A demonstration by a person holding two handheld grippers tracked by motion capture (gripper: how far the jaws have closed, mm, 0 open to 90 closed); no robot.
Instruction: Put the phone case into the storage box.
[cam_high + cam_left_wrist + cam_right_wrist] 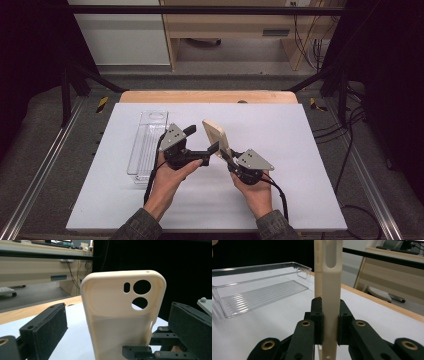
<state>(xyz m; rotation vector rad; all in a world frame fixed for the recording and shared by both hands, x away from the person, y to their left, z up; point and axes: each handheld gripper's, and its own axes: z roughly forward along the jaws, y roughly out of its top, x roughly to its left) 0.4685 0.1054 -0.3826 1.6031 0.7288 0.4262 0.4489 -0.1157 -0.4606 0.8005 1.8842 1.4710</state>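
A cream phone case point(215, 134) stands upright above the white mat, its camera cut-outs at the top point(120, 307). My right gripper point(226, 154) is shut on the case's lower edge, and its pads squeeze the thin side wall point(329, 322). My left gripper point(201, 142) is open, with one jaw on each side of the case. In the left gripper view both of its black pads point(47, 331) stand off the case's faces with a gap on each side. The right gripper's jaws point(150, 352) show low behind the case.
A clear plastic bin point(147, 145) lies lengthwise on the left part of the white mat point(300, 150), just beside my left hand; it looks empty point(257, 292). The wooden table edge point(207, 96) runs along the back. Cables hang at the right.
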